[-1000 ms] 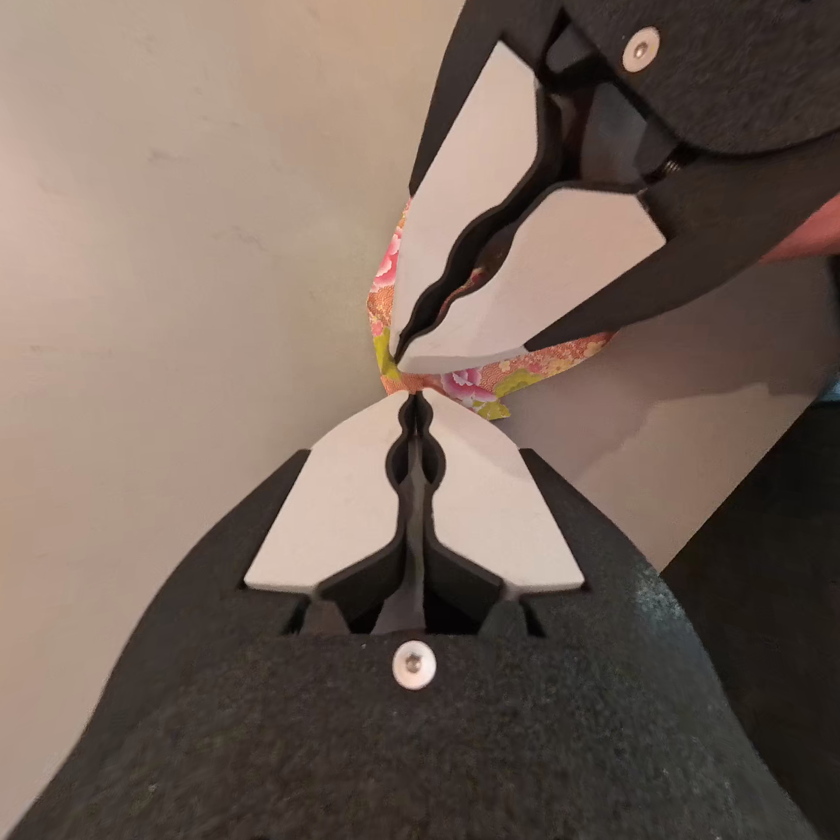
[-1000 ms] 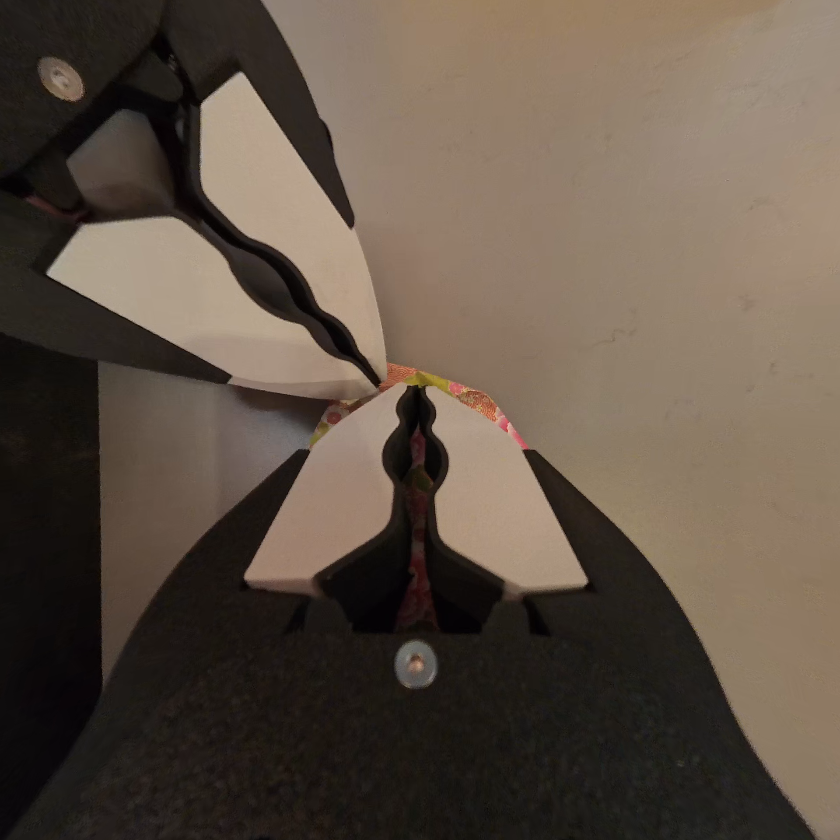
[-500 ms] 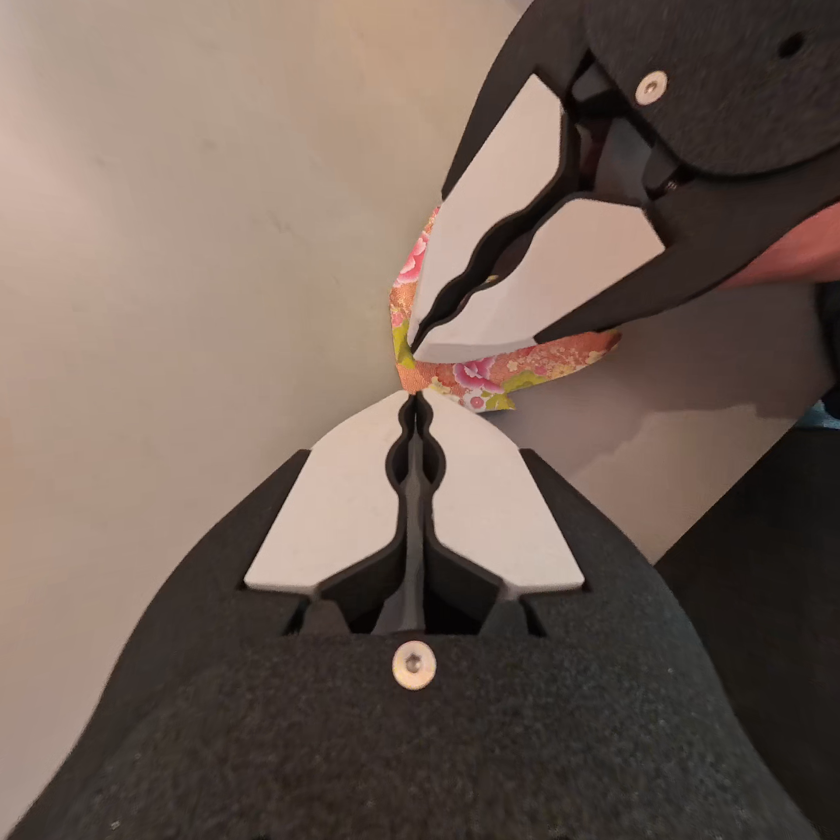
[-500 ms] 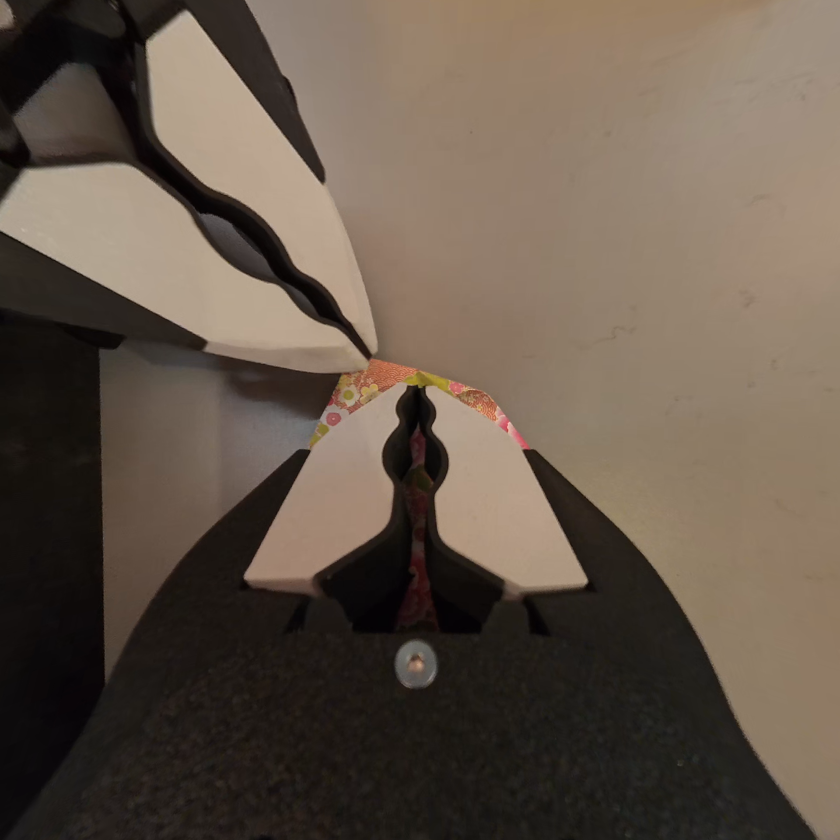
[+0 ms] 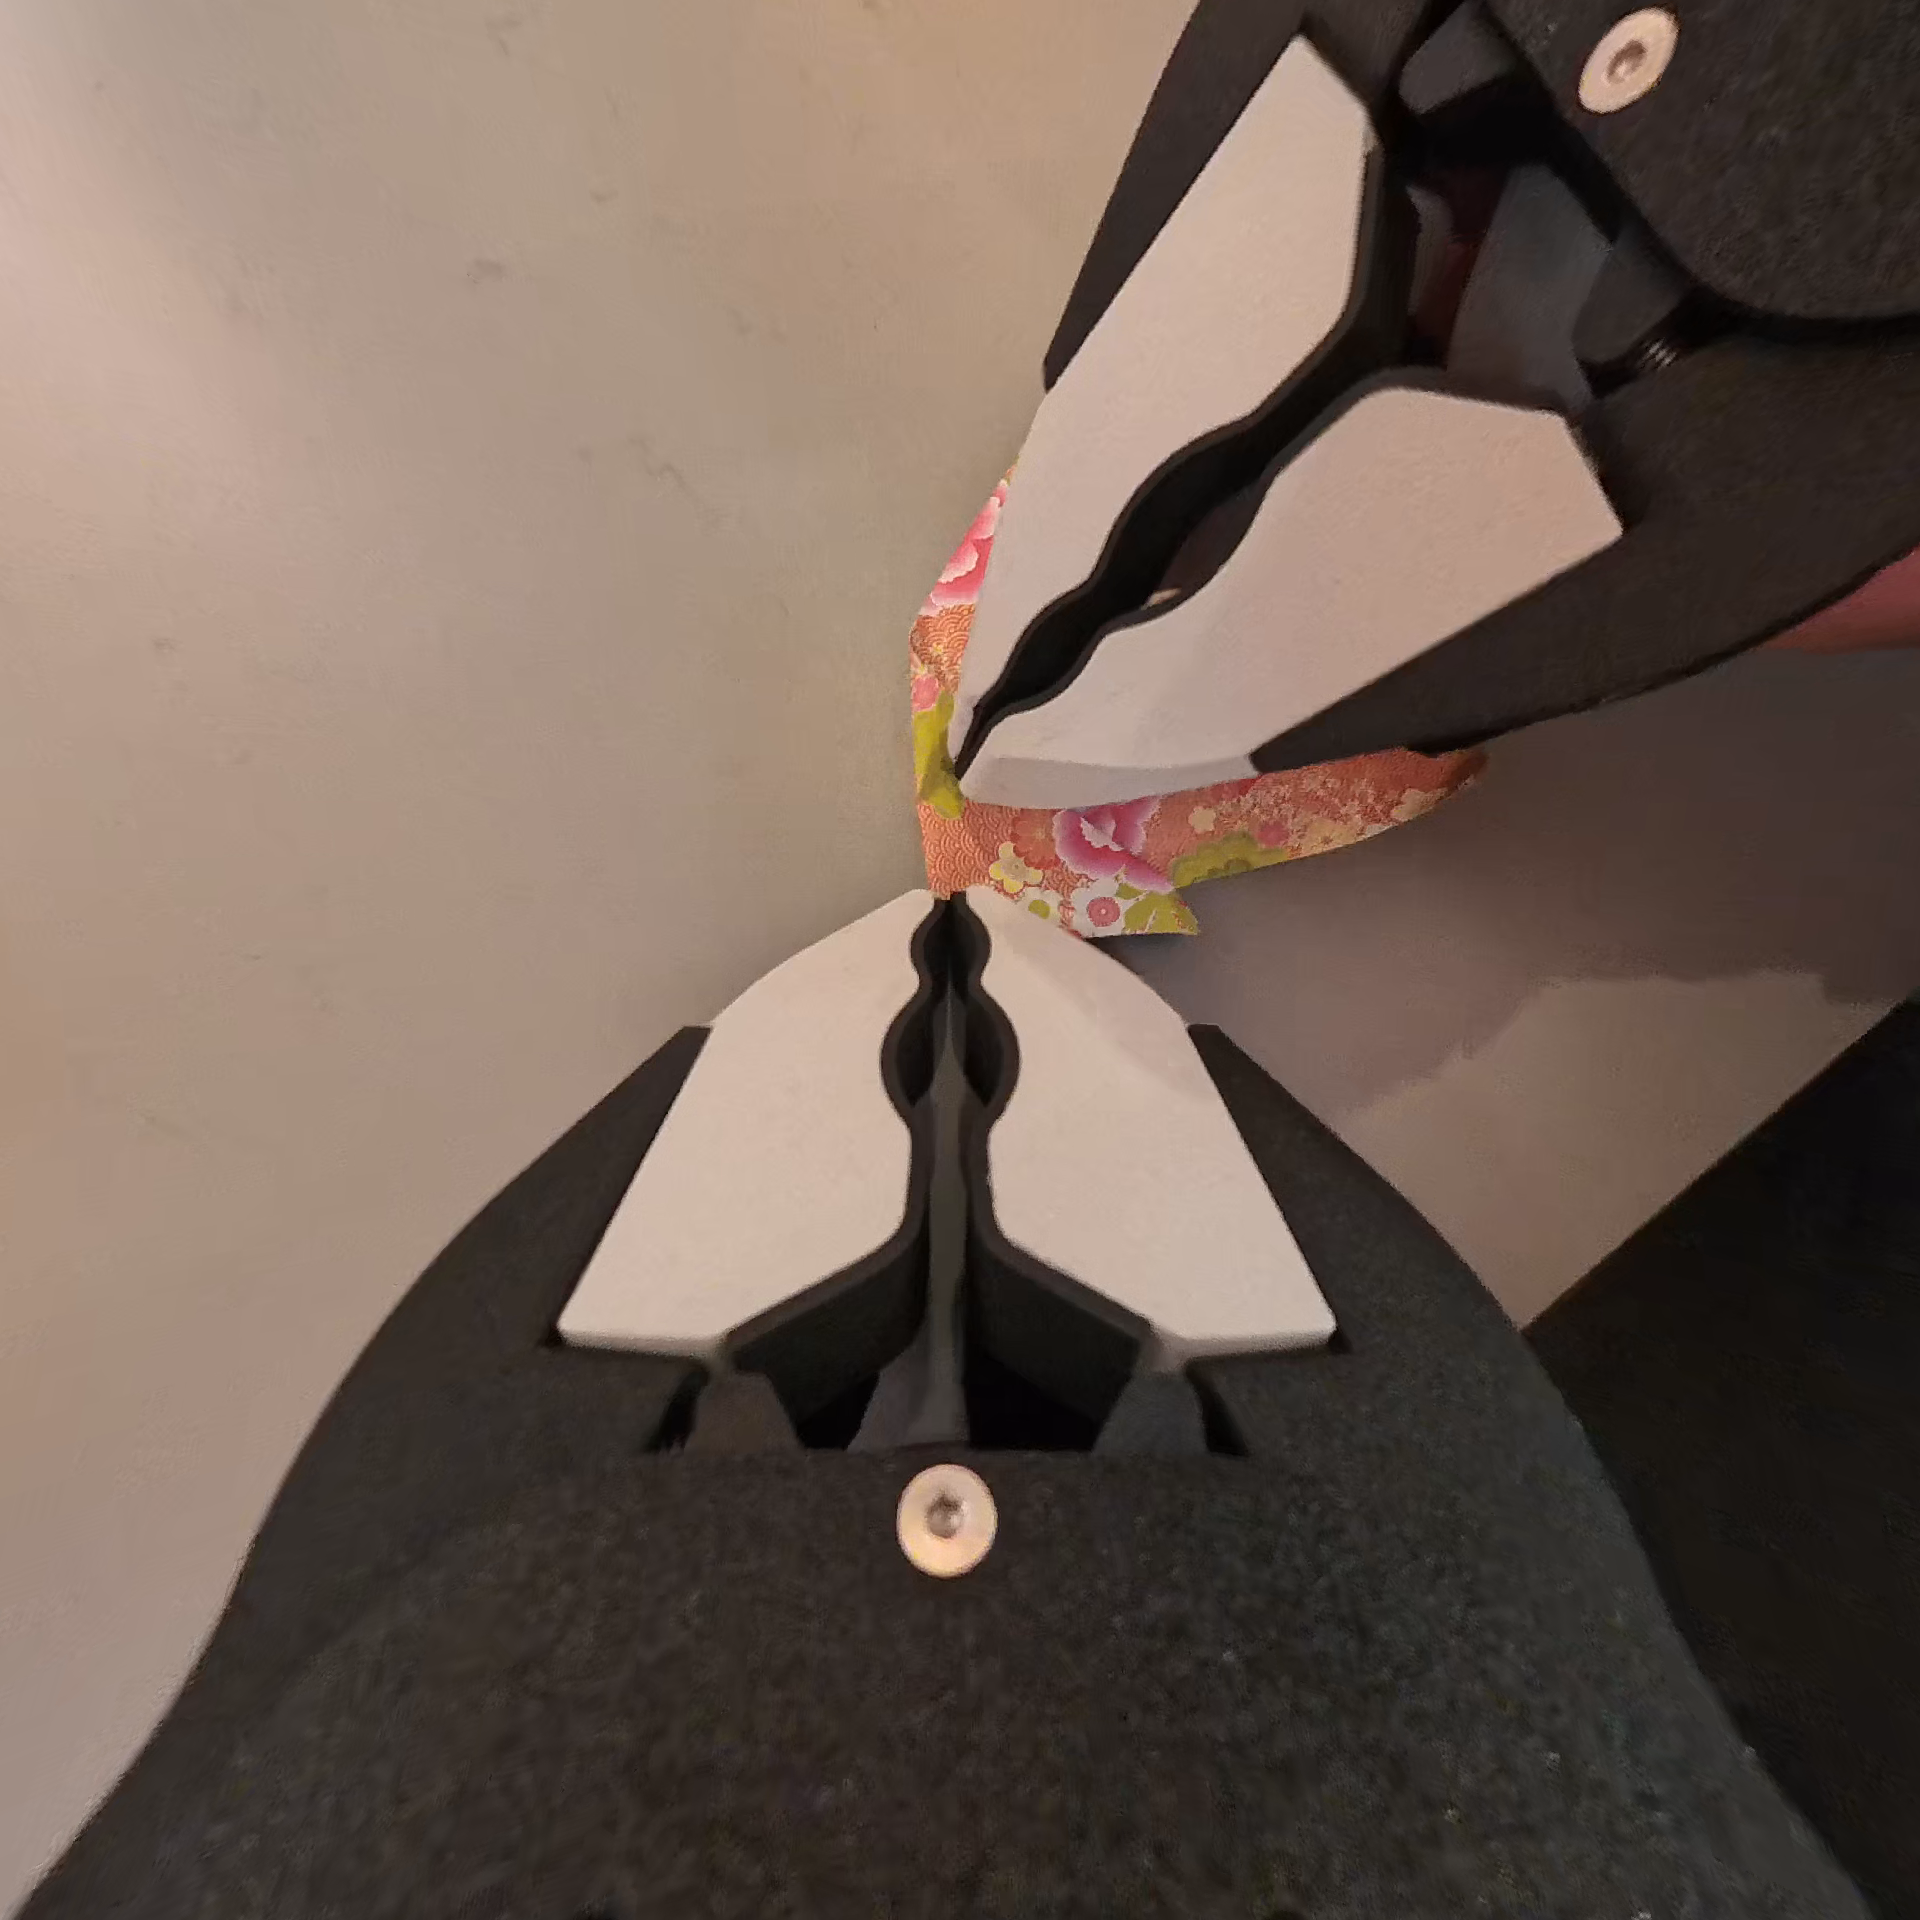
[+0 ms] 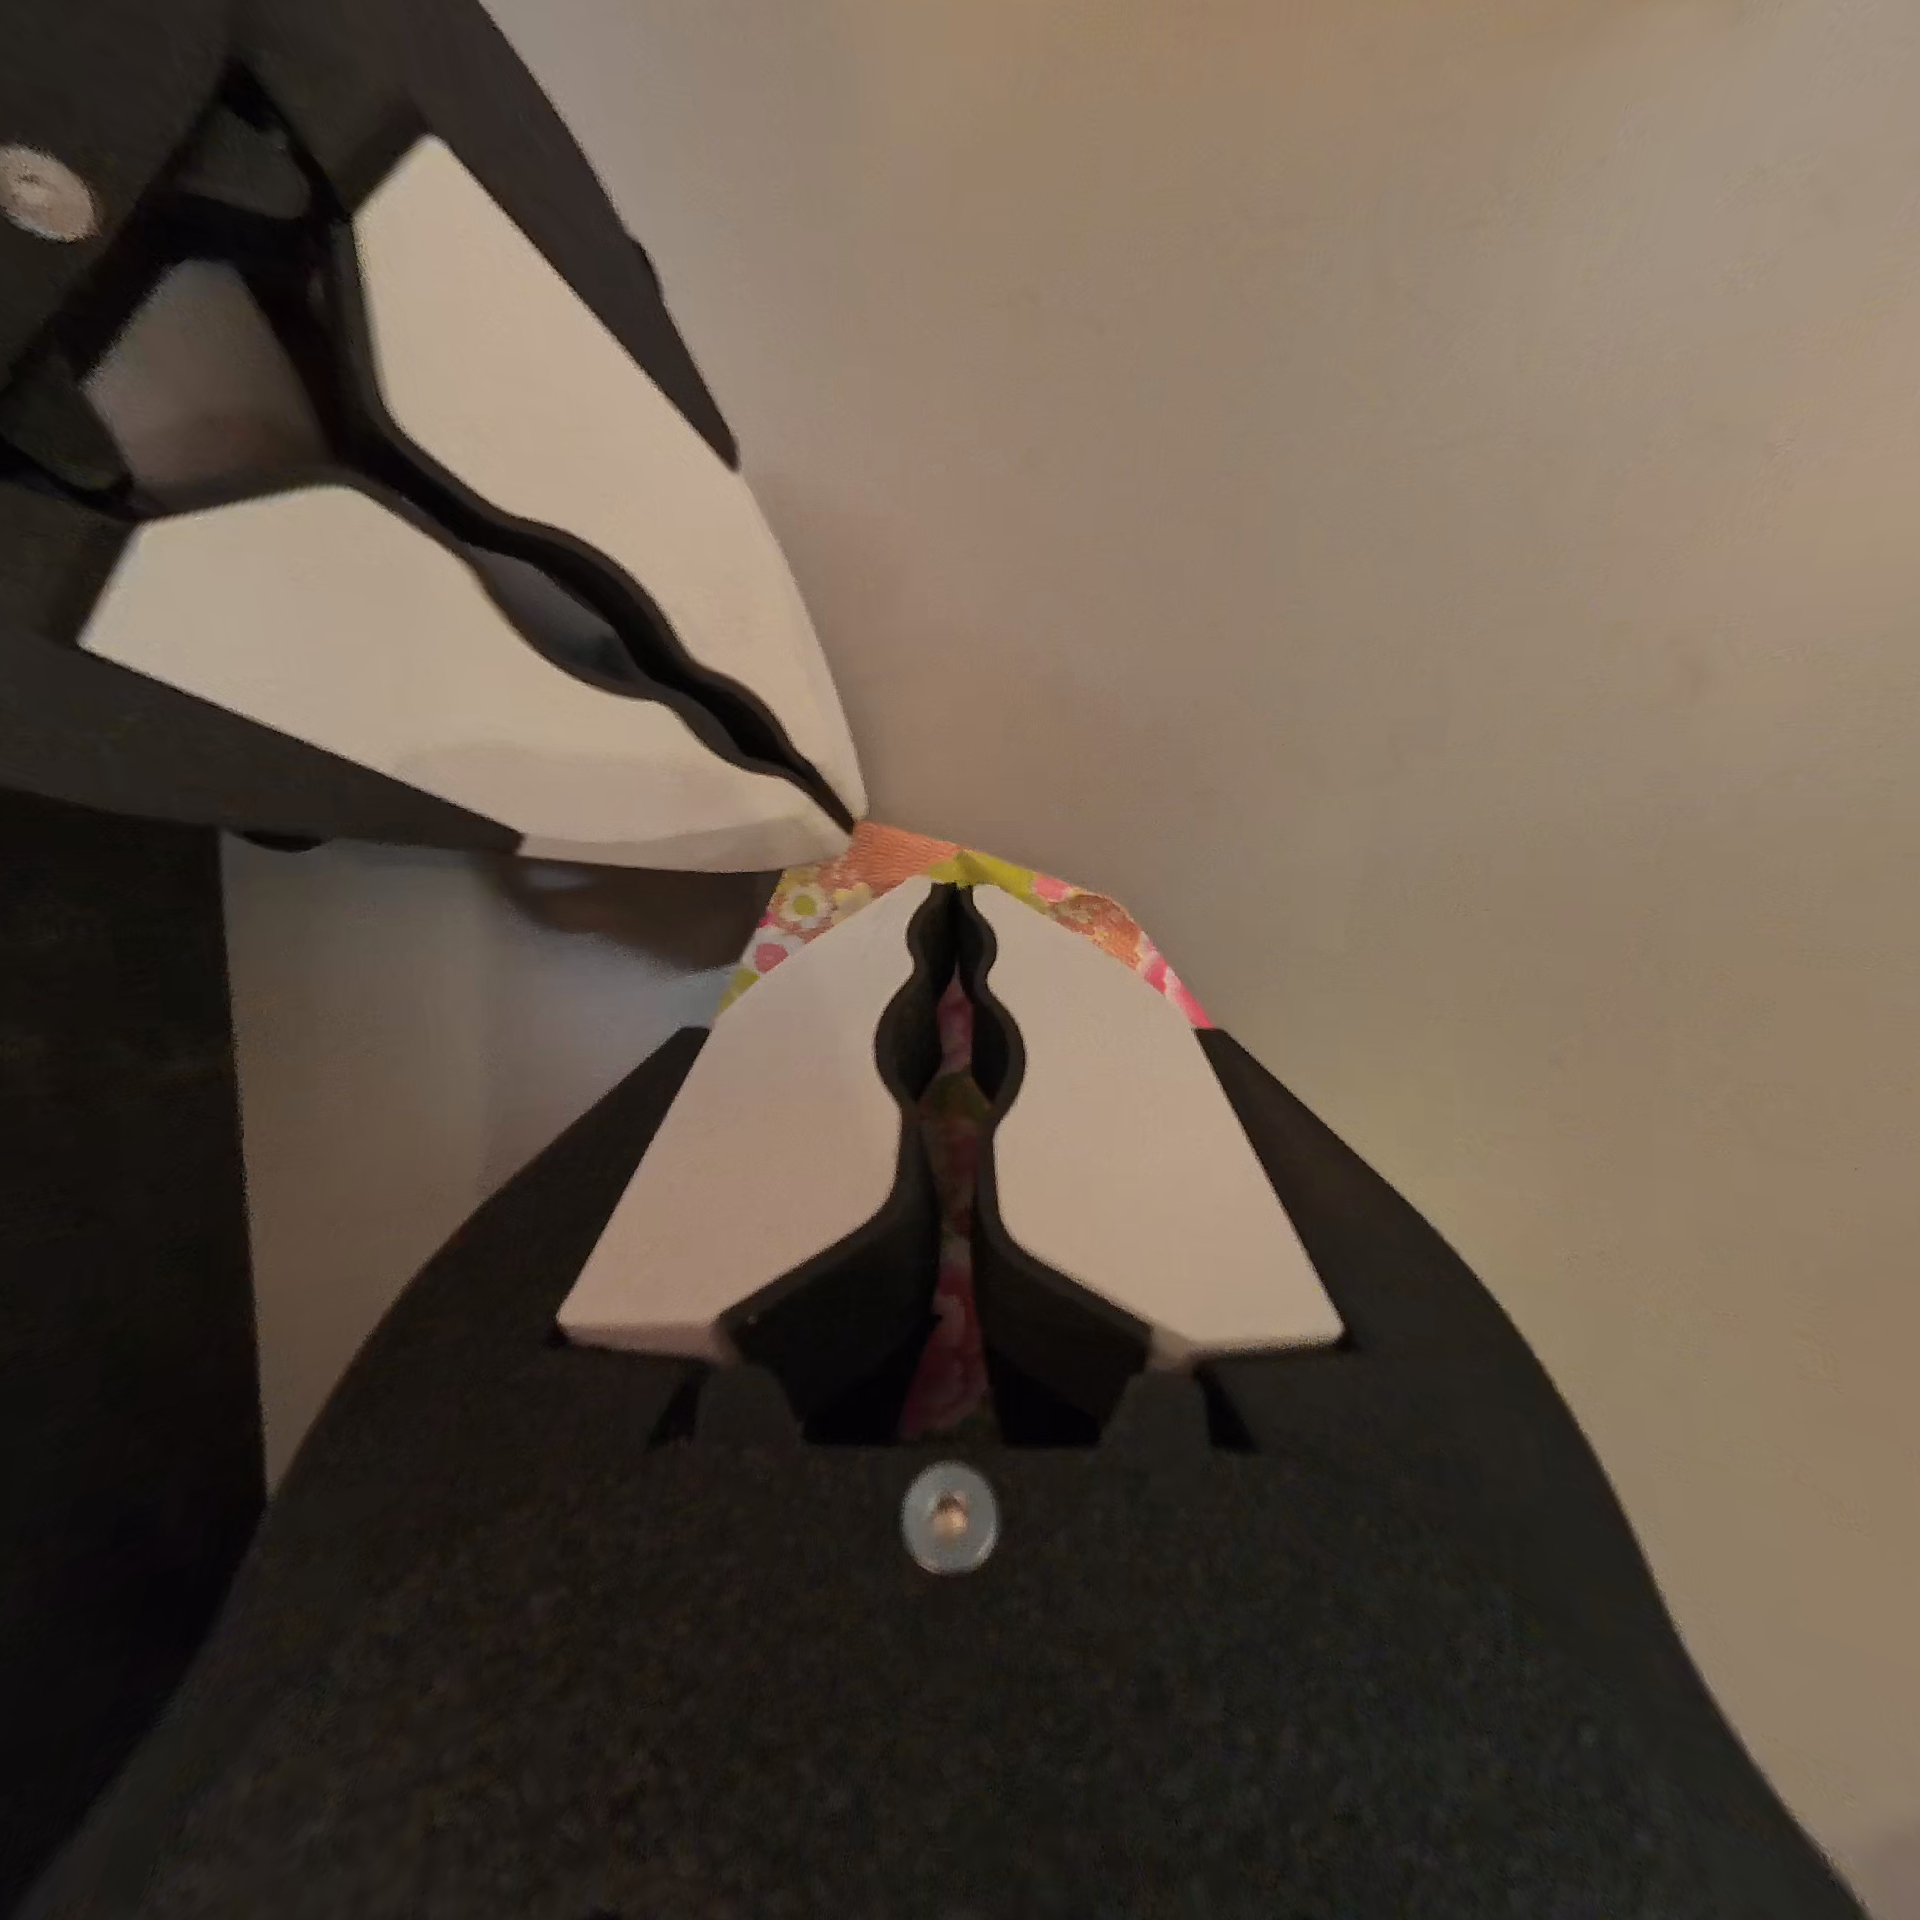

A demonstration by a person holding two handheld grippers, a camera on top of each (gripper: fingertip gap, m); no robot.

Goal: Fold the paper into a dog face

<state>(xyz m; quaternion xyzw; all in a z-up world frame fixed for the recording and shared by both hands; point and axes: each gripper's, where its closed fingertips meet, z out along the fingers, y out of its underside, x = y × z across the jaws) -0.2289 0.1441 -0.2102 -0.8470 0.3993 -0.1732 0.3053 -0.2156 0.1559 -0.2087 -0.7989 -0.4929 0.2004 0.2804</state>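
Note:
The floral origami paper (image 5: 1101, 842), pink, orange and green, is folded small and held above the beige table (image 5: 416, 623). My right gripper (image 6: 954, 888) is shut on it; the paper (image 6: 1101, 914) sticks out around the tips and shows between the jaws. In the left wrist view the right gripper (image 5: 961, 764) comes in from the upper right. My left gripper (image 5: 948, 906) is shut, with nothing seen between its jaws, and its tips touch the paper's lower corner. It enters the right wrist view from the upper left (image 6: 847, 821). Most of the paper is hidden by the right gripper's fingers.
The table edge runs along a dark area at the right of the left wrist view (image 5: 1766, 1351) and the left of the right wrist view (image 6: 104, 1143). A bit of a person's hand (image 5: 1907, 603) shows behind the right gripper. Left and right tips are no more than a few centimetres apart.
The two grippers have drawn slightly apart, so more of the paper shows between their tips. The left gripper's tip lifted off the paper briefly, then came back to its corner.

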